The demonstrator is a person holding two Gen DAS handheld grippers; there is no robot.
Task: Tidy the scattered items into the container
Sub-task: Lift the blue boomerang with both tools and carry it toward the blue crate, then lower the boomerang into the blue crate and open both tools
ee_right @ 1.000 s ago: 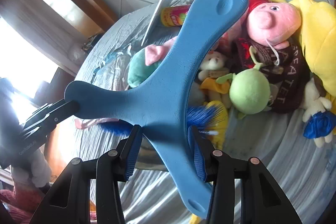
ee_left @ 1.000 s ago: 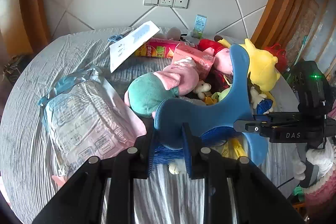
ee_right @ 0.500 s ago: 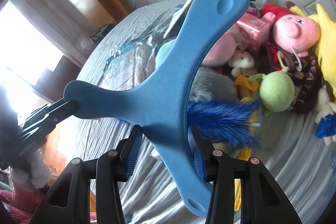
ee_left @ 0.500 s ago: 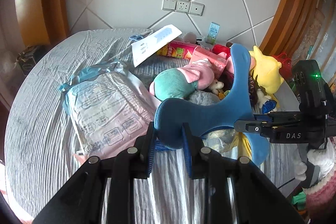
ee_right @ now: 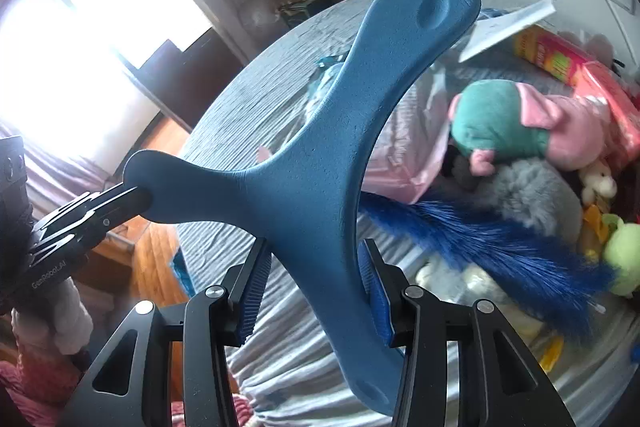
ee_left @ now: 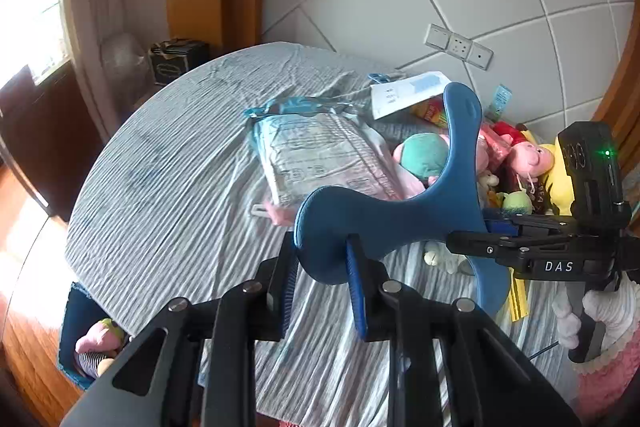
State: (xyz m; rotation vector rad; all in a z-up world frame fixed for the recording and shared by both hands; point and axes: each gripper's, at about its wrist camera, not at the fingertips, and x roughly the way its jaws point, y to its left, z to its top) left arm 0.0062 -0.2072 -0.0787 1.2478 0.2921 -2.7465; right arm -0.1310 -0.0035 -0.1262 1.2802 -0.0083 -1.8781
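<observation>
The left gripper (ee_left: 322, 263) is seen pinching one rounded lobe of a blue three-armed foam toy (ee_left: 416, 211), its ribbed blue pads pressed against both faces. The right gripper (ee_right: 316, 275) is clamped on the toy's central stem, where the arms meet. On the right gripper's black body the letters "DAS" are read in the left wrist view; on the left gripper's body "GenRobot.AI" is read in the right wrist view. The toy is held in the air above the bed (ee_left: 172, 163), between the two grippers. Its longest arm, marked by an oval dimple near the tip, is pointed up and away toward the tiled wall; a lower arm hangs downward. Its surface is matte and finely pitted. A blue feathery tail (ee_right: 500, 247) is seen trailing behind it. The bed is covered by a crinkled grey striped sheet. A clear plastic package (ee_left: 320, 155) with print too small to read lies flat on it, beside a heap of plush toys (ee_left: 492, 167). A blue container (ee_left: 86, 339) holding soft items is glimpsed on the wooden floor at the bed's edge.
</observation>
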